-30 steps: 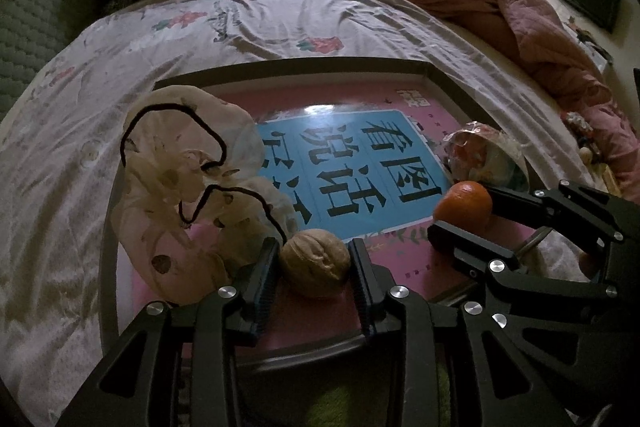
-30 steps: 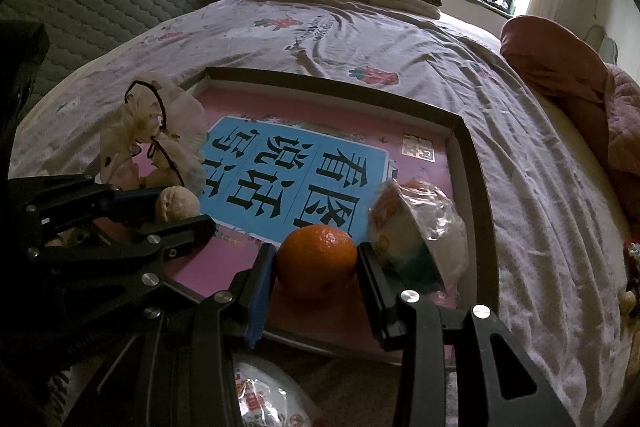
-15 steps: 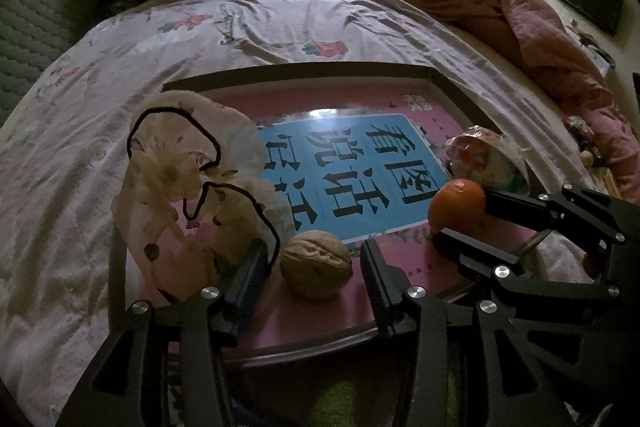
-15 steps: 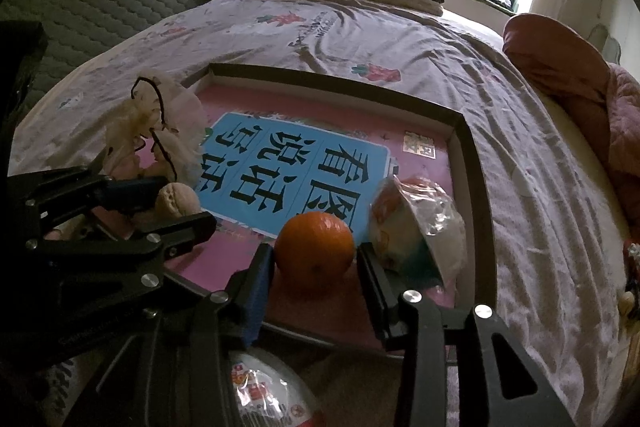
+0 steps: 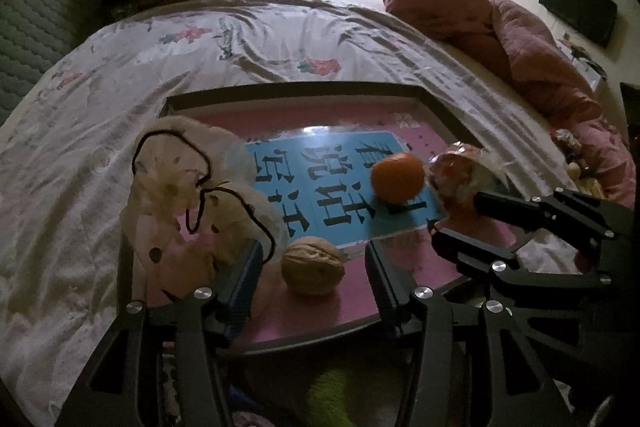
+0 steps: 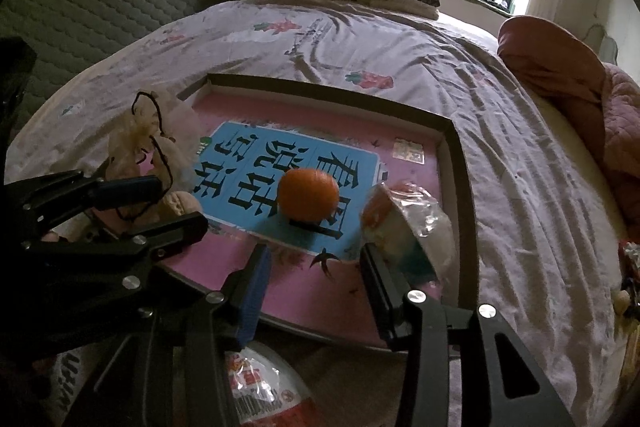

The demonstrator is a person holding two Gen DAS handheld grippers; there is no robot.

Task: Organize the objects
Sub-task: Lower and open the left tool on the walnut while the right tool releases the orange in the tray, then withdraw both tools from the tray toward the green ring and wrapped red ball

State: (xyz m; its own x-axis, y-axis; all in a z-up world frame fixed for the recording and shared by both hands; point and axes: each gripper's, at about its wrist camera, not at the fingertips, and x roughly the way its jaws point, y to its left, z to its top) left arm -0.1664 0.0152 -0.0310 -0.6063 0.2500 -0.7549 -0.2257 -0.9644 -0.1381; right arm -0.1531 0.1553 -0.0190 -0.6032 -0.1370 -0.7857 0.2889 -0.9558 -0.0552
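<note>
Between the spread fingers of the left gripper (image 5: pixel 312 267), a walnut (image 5: pixel 313 271) is sitting untouched on the pink tray (image 5: pixel 432 263) as the jaws are opening. Just ahead of the right gripper (image 6: pixel 314 267), whose jaws are also opening with nothing between them, an orange (image 6: pixel 308 199) is resting on the tray's blue panel, beside a wrapped snack (image 6: pixel 408 227).

Rough-shelled walnut (image 5: pixel 313 271), glossy tray (image 5: pixel 400 293)
</note>
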